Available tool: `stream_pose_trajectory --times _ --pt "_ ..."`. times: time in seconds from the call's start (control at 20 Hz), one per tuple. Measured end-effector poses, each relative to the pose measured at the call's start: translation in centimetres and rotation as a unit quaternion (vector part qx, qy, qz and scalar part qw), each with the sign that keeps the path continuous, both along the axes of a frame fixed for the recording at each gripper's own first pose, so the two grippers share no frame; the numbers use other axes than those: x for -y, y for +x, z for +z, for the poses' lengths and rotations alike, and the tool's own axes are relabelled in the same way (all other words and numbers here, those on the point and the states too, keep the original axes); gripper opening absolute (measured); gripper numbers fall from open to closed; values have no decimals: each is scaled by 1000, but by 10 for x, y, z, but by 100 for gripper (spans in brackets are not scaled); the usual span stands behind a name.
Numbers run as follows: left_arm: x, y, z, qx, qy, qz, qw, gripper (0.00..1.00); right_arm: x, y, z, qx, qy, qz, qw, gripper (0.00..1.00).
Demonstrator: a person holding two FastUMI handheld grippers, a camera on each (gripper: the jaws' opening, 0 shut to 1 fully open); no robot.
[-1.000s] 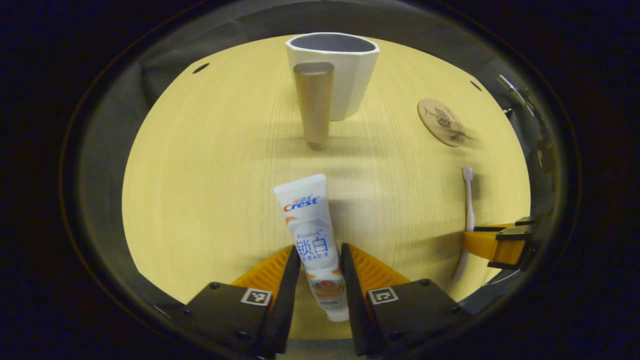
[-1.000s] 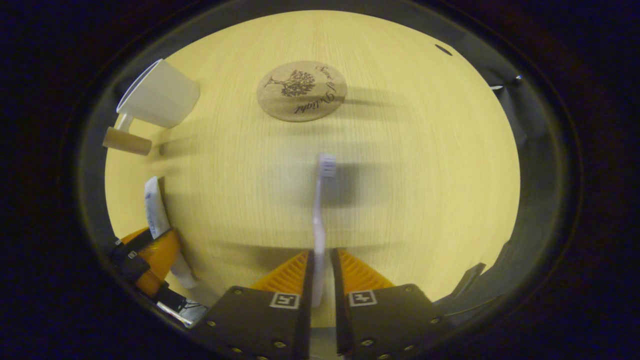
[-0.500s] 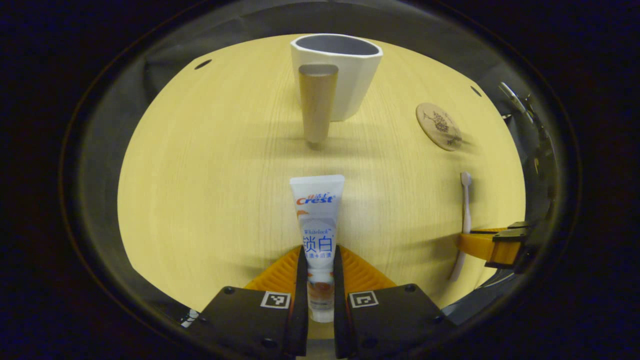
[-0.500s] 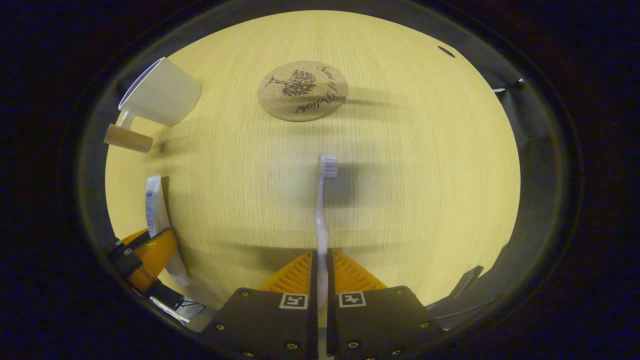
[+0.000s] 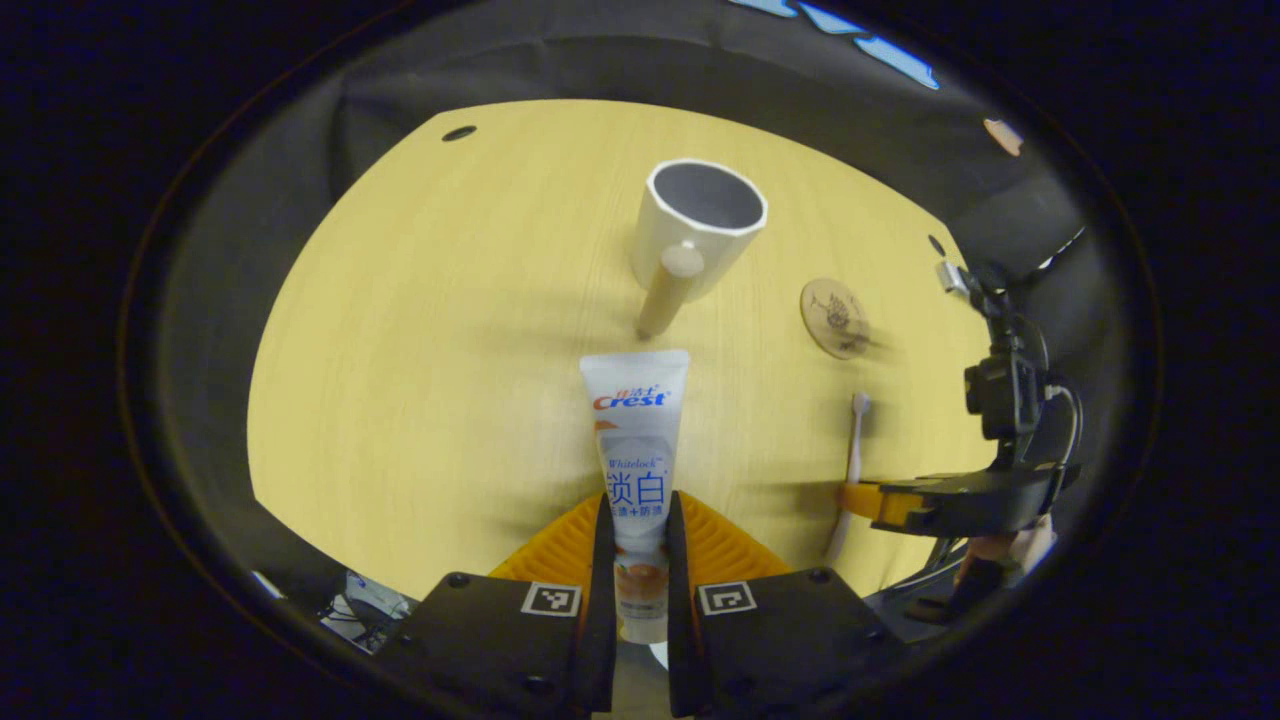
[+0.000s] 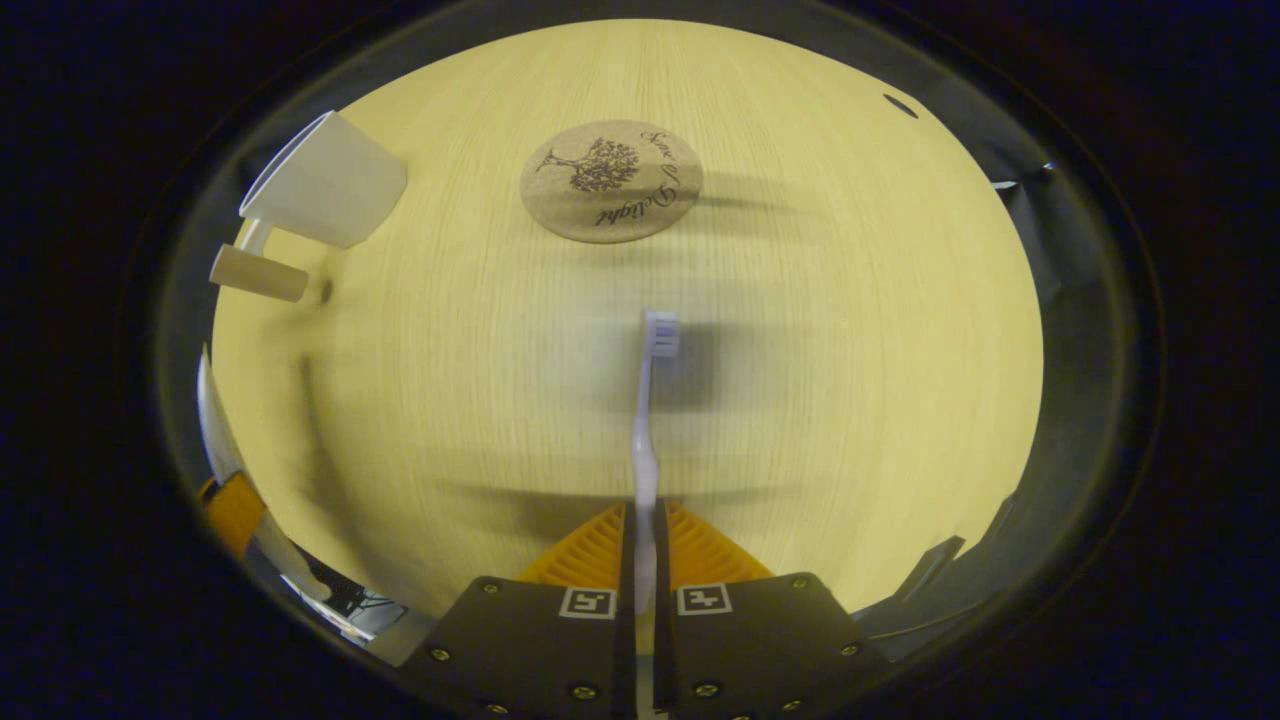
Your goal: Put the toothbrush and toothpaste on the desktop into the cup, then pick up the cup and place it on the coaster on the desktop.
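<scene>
Flanking coaster [image 6: 611, 181]: cup [image 6: 325, 185], toothbrush [image 6: 648, 420].

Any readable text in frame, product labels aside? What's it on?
"Delight": script on the coaster, beside a tree drawing.
The script words before it on the coaster: too small and curled to read with confidence.
Square markers on the right gripper: coded patterns, no words or numbers.
</scene>
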State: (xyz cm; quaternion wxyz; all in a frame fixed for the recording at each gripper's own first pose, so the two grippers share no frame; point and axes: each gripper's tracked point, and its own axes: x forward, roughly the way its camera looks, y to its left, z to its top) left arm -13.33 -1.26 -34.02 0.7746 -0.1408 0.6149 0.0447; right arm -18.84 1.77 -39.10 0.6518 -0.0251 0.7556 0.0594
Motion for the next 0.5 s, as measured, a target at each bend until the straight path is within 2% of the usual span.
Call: stream_pose_trajectory --times 0.2,0.5 --pt "-5 43 43 47 -6 -1 999 28 0 0 0 0 -1 -1 1000 7" --pt "-10 121 71 105 0 -13 994 28 0 0 0 0 -2 -2 1000 7"
